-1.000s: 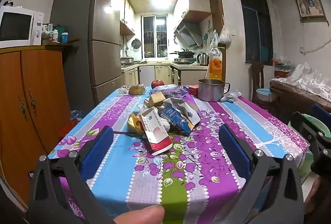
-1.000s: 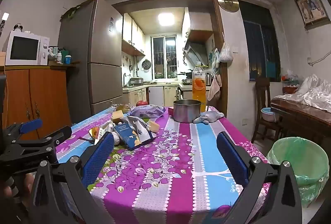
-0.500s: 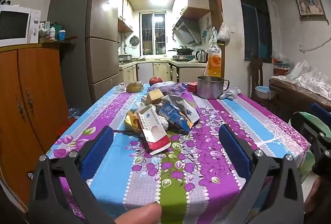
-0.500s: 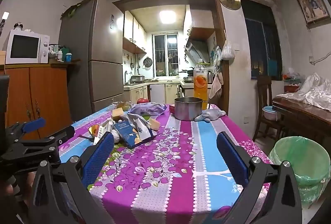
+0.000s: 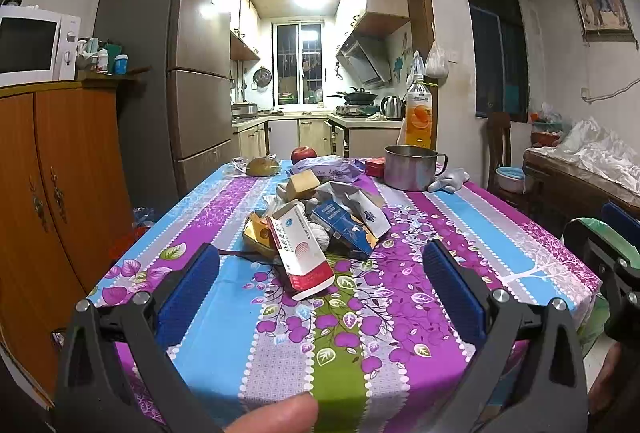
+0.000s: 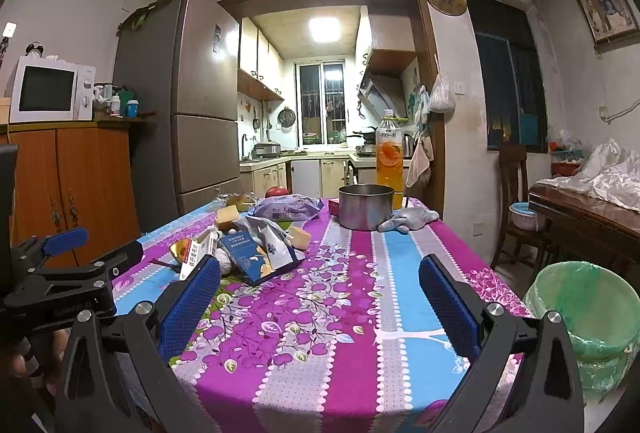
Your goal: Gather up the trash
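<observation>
We hold the left gripper over the near edge of the counter, jaws spread wide and nothing between the blue pads. The right gripper sits to its right at about the same height, likewise fully spread and empty. Neither gripper touches any item.

Directly beyond the left gripper, in the middle of the counter, lies the trash pile. Its nearest piece is a white and red carton, lying flat with its red end toward us. Just behind it we see a yellow wrapper, a blue box, a torn silver-grey bag and a crumpled white wad. The pieces touch and overlap one another.

Toward the far end of the counter stand a metal pot, an orange drink bottle, an apple and a purple snack bag. We cannot tell which of these count as trash.

The bin with a green liner stands on the floor at the near right corner of the counter, beside the right gripper. Its inside is only partly visible, and we see no trash in that part.

We judge the task to be at its start: the whole pile remains on the counter and no piece is gripped. What remains is to grasp each piece and carry it right to the bin. The carton is the nearest candidate for the left gripper.
</observation>
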The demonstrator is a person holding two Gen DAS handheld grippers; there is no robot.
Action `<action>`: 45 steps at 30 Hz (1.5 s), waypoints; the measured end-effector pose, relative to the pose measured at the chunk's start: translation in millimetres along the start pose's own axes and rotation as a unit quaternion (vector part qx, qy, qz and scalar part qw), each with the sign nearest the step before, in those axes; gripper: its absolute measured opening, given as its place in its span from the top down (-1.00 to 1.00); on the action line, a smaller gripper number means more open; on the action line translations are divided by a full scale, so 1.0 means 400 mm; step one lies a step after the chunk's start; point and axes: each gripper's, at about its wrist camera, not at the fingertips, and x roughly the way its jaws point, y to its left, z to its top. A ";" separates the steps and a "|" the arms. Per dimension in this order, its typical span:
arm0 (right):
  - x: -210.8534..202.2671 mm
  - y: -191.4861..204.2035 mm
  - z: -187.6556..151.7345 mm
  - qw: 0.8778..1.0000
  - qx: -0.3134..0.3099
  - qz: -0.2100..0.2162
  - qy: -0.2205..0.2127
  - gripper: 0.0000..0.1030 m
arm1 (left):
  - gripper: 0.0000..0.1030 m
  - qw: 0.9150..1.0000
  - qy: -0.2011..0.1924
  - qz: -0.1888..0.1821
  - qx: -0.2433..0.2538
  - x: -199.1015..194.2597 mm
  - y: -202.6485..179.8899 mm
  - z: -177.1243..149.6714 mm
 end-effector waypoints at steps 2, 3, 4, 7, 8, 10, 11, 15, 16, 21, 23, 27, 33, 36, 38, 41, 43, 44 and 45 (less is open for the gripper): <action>0.002 0.002 -0.001 1.000 0.000 0.000 0.000 -0.92 | -0.91 1.000 0.002 0.000 0.000 0.004 0.000 0.000; 0.003 0.004 0.000 1.000 0.000 0.000 0.000 -0.92 | -0.91 1.000 0.001 0.000 0.000 0.006 0.000 -0.001; 0.004 0.006 0.000 1.000 0.000 0.000 0.000 -0.92 | -0.91 1.000 0.001 0.000 0.000 0.006 0.000 -0.002; 0.007 0.002 -0.004 1.000 0.000 0.001 0.003 -0.92 | -0.91 1.000 0.002 0.001 0.000 0.006 0.000 -0.002; 0.008 0.003 -0.004 1.000 0.000 0.001 0.004 -0.92 | -0.91 1.000 0.002 0.000 0.000 0.006 0.000 -0.001; 0.010 0.005 -0.005 1.000 -0.001 0.001 0.004 -0.92 | -0.91 1.000 0.003 -0.001 -0.001 0.008 0.004 -0.001; 0.010 0.005 -0.005 1.000 0.000 0.001 0.004 -0.92 | -0.91 1.000 0.003 -0.002 -0.002 0.010 0.005 -0.002; 0.011 0.005 -0.006 1.000 0.000 0.001 0.005 -0.92 | -0.91 1.000 0.004 -0.001 -0.002 0.010 0.005 -0.002; 0.012 0.006 -0.007 1.000 0.000 0.001 0.005 -0.92 | -0.91 1.000 0.004 -0.001 -0.002 0.010 0.005 -0.002; 0.018 0.006 -0.007 1.000 0.002 0.000 0.008 -0.92 | -0.91 1.000 0.007 -0.002 -0.002 0.012 0.007 -0.005; 0.022 0.005 -0.009 1.000 0.004 0.000 0.009 -0.92 | -0.91 1.000 0.008 -0.001 -0.001 0.014 0.006 -0.005; 0.026 0.005 -0.012 1.000 0.006 0.000 0.010 -0.92 | -0.91 1.000 0.008 -0.001 -0.001 0.015 0.006 -0.007; 0.028 -0.001 -0.016 1.000 0.007 0.000 0.012 -0.92 | -0.91 1.000 0.011 -0.002 -0.001 0.020 0.003 -0.008; 0.029 -0.002 -0.017 1.000 0.008 0.000 0.012 -0.92 | -0.91 1.000 0.015 -0.003 0.000 0.024 -0.007 -0.003; 0.028 -0.001 -0.017 1.000 0.008 0.000 0.012 -0.92 | -0.91 1.000 0.016 -0.003 0.000 0.025 -0.009 -0.004; 0.030 -0.003 -0.021 1.000 0.010 0.000 0.014 -0.92 | -0.91 1.000 0.015 -0.003 0.000 0.025 -0.007 -0.004; 0.031 -0.003 -0.023 1.000 0.010 0.000 0.014 -0.92 | -0.91 1.000 0.015 -0.003 -0.001 0.025 -0.009 -0.004; 0.031 -0.004 -0.022 1.000 0.009 0.000 0.014 -0.92 | -0.91 1.000 0.015 -0.003 0.000 0.025 -0.008 -0.004; 0.031 -0.004 -0.022 1.000 0.009 0.000 0.014 -0.92 | -0.90 1.000 0.015 -0.003 0.001 0.025 -0.009 -0.004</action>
